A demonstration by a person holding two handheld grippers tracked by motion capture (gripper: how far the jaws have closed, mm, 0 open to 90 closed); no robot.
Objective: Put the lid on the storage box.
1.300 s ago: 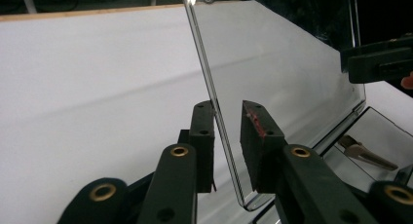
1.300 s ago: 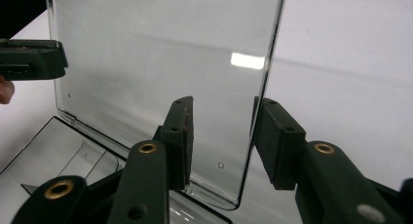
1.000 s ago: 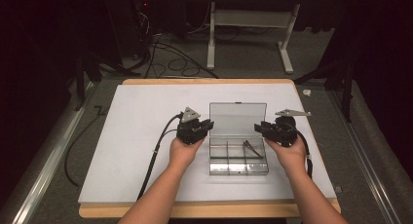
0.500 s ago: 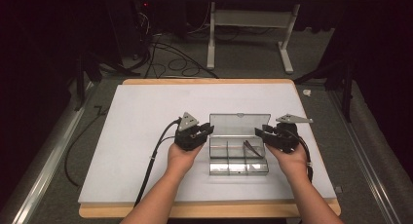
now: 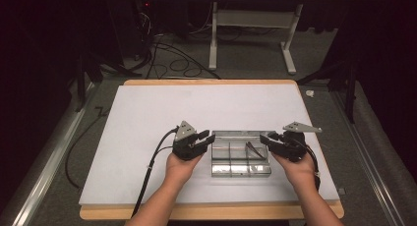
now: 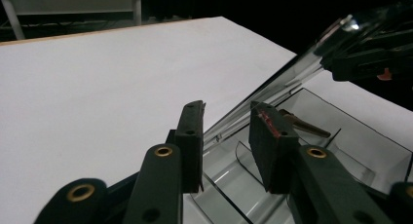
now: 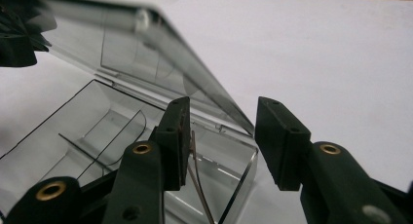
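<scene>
A clear plastic compartment box (image 5: 241, 163) lies on the white table, its hinged lid (image 5: 238, 134) tilted low over the tray. My left gripper (image 5: 209, 136) is at the lid's left end. Its jaws have just been opening, and the thin lid edge (image 6: 272, 87) runs between them with slack. At the lid's right end is my right gripper (image 5: 264, 137), its jaws also eased wider, astride the lid corner (image 7: 229, 117) without pressing it. A small metal piece (image 6: 303, 126) lies in one compartment and appears as a thin wire (image 7: 197, 177) by the right gripper's left jaw.
The white table top (image 5: 147, 113) has wide free room to the left of and behind the box. A black cable (image 5: 150, 172) trails from the left gripper to the front edge. Beyond the table stand a metal frame (image 5: 251, 24) and floor cables.
The lid has swung down from upright to a low tilt over the tray. Both hands have come nearer the front edge with it. The left jaws stand wider apart.
</scene>
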